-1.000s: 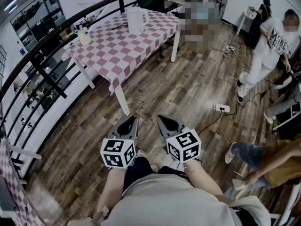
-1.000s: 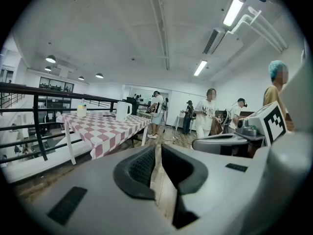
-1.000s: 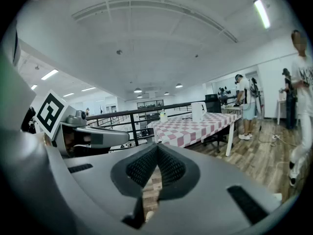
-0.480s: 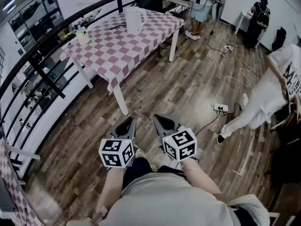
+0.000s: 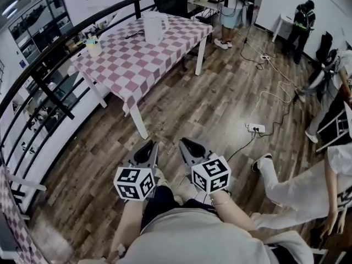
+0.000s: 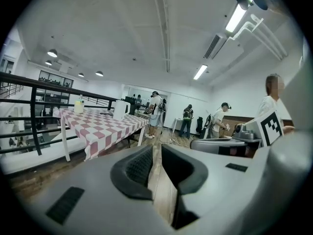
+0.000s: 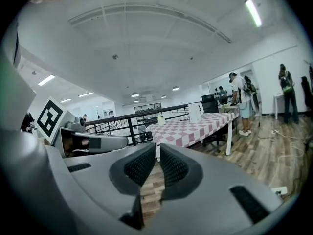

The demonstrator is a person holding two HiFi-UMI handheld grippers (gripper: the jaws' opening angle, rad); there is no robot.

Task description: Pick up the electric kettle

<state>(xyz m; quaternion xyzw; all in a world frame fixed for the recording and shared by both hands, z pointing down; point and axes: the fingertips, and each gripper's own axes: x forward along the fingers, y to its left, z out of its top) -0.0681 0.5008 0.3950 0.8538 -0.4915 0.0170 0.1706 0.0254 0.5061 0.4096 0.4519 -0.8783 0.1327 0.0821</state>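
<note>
kettle (image 5: pixel 154 27) near table (image 5: pixel 144 60)'s far edge, wood floor (image 5: pixel 209 100)

A white plastic electric kettle (image 5: pixel 154 27) stands near the far corner of a rectangular table under a red-and-white checked cloth (image 5: pixel 148 59). A thin black cable (image 5: pixel 133 34) lies on the table just left of the kettle. A small pale cup (image 5: pixel 93 47) sits near the table's left corner, well apart from the kettle. A black metal railing (image 5: pixel 55 95) runs along the table's left side. A white power strip (image 5: pixel 256 128) lies on the brown plank floor (image 5: pixel 192 103), right of the table.
</note>
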